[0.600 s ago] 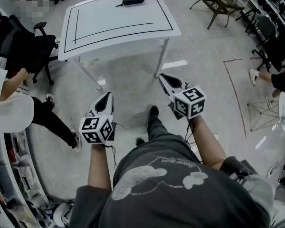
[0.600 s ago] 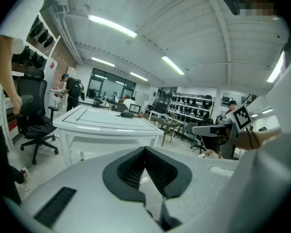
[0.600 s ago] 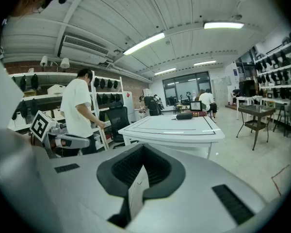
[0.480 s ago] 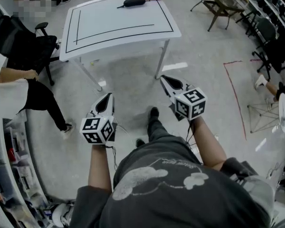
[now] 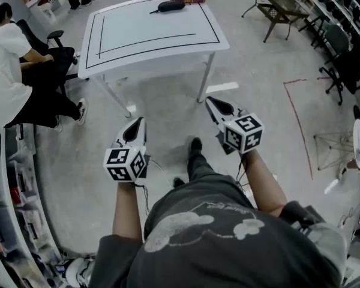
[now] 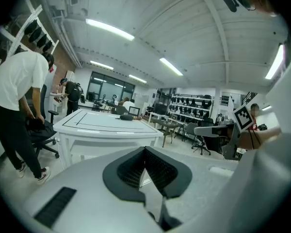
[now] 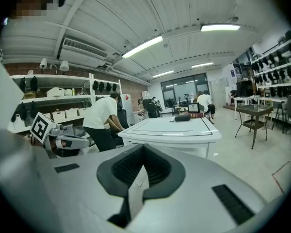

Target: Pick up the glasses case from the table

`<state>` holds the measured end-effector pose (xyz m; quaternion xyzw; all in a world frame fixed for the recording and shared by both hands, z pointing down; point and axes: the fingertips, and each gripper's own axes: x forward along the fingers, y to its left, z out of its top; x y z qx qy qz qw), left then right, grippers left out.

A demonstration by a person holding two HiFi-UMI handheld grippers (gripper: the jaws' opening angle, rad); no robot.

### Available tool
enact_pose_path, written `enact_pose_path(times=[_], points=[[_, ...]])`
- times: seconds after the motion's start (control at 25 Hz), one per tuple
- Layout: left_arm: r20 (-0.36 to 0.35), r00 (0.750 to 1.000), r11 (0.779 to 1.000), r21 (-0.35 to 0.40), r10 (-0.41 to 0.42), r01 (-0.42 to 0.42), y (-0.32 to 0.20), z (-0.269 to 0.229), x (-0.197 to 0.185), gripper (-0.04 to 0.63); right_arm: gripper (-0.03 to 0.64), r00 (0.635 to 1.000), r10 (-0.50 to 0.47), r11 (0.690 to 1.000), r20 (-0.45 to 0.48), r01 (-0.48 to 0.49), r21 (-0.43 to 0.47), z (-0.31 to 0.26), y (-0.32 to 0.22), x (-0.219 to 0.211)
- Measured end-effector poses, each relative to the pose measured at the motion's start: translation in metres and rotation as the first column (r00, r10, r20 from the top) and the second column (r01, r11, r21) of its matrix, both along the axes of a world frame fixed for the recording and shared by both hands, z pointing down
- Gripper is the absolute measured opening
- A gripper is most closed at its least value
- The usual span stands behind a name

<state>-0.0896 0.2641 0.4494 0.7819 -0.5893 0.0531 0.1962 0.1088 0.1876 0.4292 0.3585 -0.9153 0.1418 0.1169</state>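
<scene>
My left gripper (image 5: 134, 129) is clenched on nothing, its pads pressed flat together. My right gripper (image 5: 219, 107) is the same: closed, with no thing between the pads. I hold both out in front of me over the floor, tilted a little nose-down, side by side.

Straight ahead of both sets of jaws, and well apart from them, stands the white table (image 5: 156, 47) with its black taped border. The glasses case (image 5: 171, 6), dark and oblong, lies at that table's far edge, farther from my jaws than anything else on the top.

Over the last half second my grippers have hardly shifted, and the case has not moved. The real change is off my left jaws. The person in the white shirt (image 5: 6, 71), who had a leg stretched close beside my left gripper, has drawn away and now bends by the office chair (image 5: 54, 38) at the table's left side.

I judge the pick has not begun: I am on the approach, the way to the table is open, and one gripper must part its jaws before it reaches the case.
</scene>
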Motion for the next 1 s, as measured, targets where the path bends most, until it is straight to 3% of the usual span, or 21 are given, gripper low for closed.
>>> enact_pose_path(times=[0.36, 1.0], points=[[0.011, 1.000, 0.999, -0.019, -0.025, 0.025, -0.029, 0.006, -0.014, 0.002, 0.000, 0.999, 0.020, 1.000, 0.033, -0.019, -0.024, 0.009, -0.029, -0.001], [0.068, 0.997, 0.999, -0.005, -0.042, 0.042, -0.200, -0.004, -0.003, 0.002, 0.000, 0.997, 0.007, 1.000, 0.079, -0.005, -0.031, 0.010, -0.208, 0.000]])
